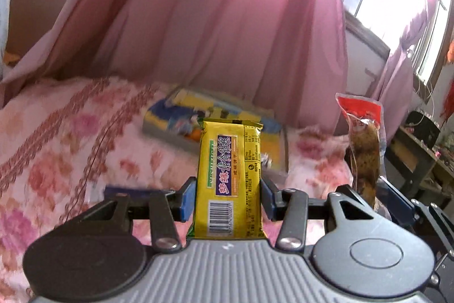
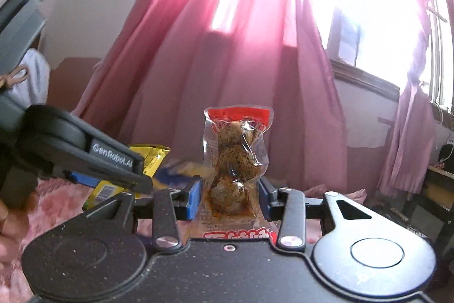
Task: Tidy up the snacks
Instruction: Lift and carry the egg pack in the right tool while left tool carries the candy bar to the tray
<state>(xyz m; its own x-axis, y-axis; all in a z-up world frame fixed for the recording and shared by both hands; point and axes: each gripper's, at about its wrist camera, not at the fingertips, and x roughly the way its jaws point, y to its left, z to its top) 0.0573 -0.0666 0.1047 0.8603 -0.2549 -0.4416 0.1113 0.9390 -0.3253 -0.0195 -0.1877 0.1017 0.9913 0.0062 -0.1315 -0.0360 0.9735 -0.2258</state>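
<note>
With the left tool [image 1: 228, 195] clamped on the upright yellow snack bar [image 1: 229, 178] and the right tool [image 2: 231, 199] clamped on the clear quail-egg pouch [image 2: 235, 161], both raised above the floral bed [image 1: 71, 132], the transfer step appears underway, requiring placement, probably at the yellow-and-blue box [image 1: 181, 115].

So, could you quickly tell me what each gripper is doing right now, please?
Left gripper: shut on the yellow snack packet.
Right gripper: shut on the clear quail egg packet.

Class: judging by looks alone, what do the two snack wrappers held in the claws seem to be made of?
Yellow snack packet: probably glossy printed plastic film or foil; its top fold glints. Red-topped egg pouch: clear, shiny plastic, seemingly vacuum-sealed; the speckled eggs show through its clinging wrinkles.
</note>
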